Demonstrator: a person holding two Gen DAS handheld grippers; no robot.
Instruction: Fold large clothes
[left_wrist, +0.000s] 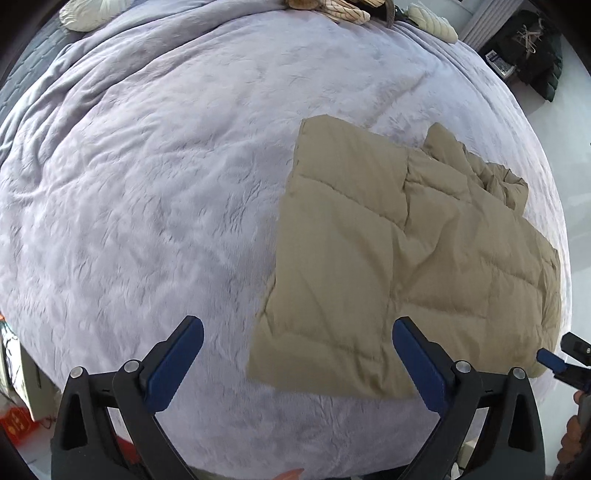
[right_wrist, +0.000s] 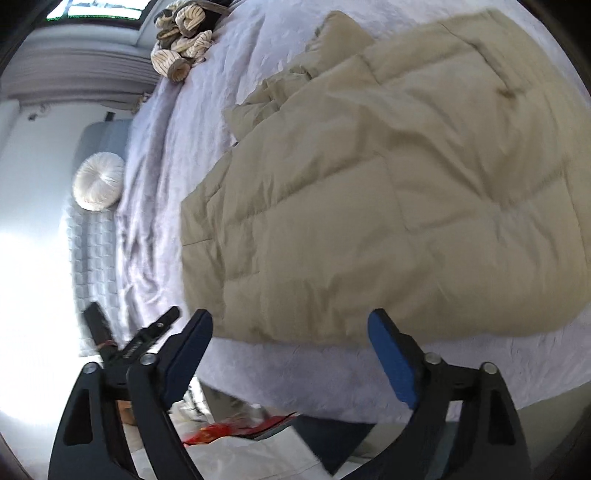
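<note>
A tan quilted puffer jacket (left_wrist: 399, 258) lies folded flat on a lilac plush bedspread (left_wrist: 166, 184), near the bed's right front edge. A bunched part, sleeve or hood, sticks out at its far end (left_wrist: 476, 166). My left gripper (left_wrist: 297, 354) is open and empty, hovering over the jacket's near left corner. My right gripper (right_wrist: 290, 343) is open and empty, just off the jacket's (right_wrist: 388, 206) near edge above the bedspread (right_wrist: 295, 373). The right gripper's tip also shows at the right edge of the left wrist view (left_wrist: 557, 360).
A heap of striped cream clothes (right_wrist: 181, 40) lies at the bed's far end. White round cushions (right_wrist: 99, 181) lie on and beside the bed. Dark clothes (left_wrist: 532, 48) are on a surface by the wall. Red and white items (right_wrist: 236, 435) lie on the floor below the bed edge.
</note>
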